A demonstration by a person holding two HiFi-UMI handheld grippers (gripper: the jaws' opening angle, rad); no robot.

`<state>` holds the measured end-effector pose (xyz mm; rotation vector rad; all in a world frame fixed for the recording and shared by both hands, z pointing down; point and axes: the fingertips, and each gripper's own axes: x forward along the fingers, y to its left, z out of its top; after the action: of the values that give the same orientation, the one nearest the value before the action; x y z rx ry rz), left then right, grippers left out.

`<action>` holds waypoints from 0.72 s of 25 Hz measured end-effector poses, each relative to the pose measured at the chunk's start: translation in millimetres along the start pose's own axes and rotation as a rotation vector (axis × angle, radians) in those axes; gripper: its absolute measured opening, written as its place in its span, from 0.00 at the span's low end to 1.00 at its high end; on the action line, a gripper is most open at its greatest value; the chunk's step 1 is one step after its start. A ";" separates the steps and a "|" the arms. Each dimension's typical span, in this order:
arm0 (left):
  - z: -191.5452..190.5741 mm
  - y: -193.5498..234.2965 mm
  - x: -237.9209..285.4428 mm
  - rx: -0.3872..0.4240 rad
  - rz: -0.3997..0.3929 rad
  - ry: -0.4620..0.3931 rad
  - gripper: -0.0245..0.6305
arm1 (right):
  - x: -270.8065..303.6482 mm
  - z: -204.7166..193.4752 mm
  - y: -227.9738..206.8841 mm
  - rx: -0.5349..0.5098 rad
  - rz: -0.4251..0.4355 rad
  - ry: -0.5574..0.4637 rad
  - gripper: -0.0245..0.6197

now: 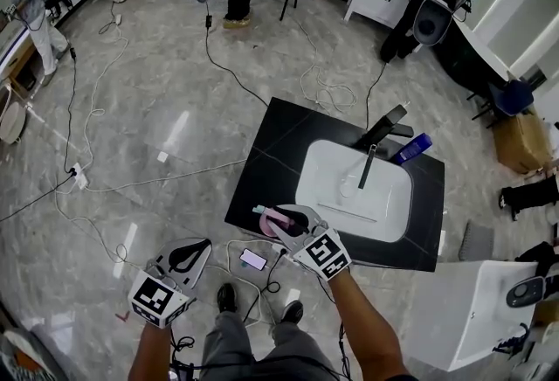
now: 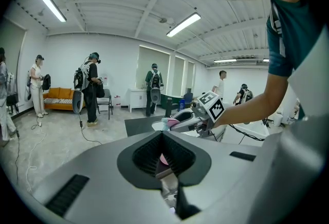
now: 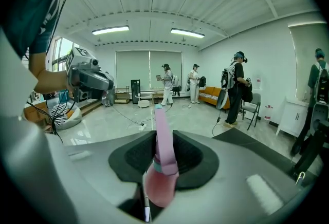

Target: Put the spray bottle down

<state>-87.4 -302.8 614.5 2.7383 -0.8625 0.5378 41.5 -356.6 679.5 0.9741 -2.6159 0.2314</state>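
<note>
Between ribbed pads [image 3: 134,155] of right tool [image 3: 157,138], slender pink spray bottle [image 3: 160,187].

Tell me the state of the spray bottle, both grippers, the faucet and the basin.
spray bottle: gripped, head pointing out past the jaws
right gripper: shut on the spray bottle
left gripper: shut, nothing gripped
faucet: no water running
basin: empty

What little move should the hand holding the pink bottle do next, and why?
Probably lower the right hand-held gripper until the pink spray bottle stands on the black counter, then let go. Its jaws clamp the bottle over the counter's near corner, beside the white sink.
</note>
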 end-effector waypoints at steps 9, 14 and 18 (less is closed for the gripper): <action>-4.5 4.1 3.0 -0.005 -0.001 0.007 0.04 | 3.3 -3.8 -1.3 0.002 0.006 -0.022 0.21; -4.7 6.1 4.1 -0.008 -0.005 0.010 0.04 | 6.4 -1.5 -1.1 -0.003 0.017 -0.022 0.22; -3.4 7.5 5.6 -0.008 -0.007 0.008 0.04 | 7.2 -2.4 -1.9 -0.009 0.025 -0.011 0.22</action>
<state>-88.4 -310.6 620.5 2.7292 -0.8516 0.5426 38.2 -361.7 684.5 0.9425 -2.6386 0.2214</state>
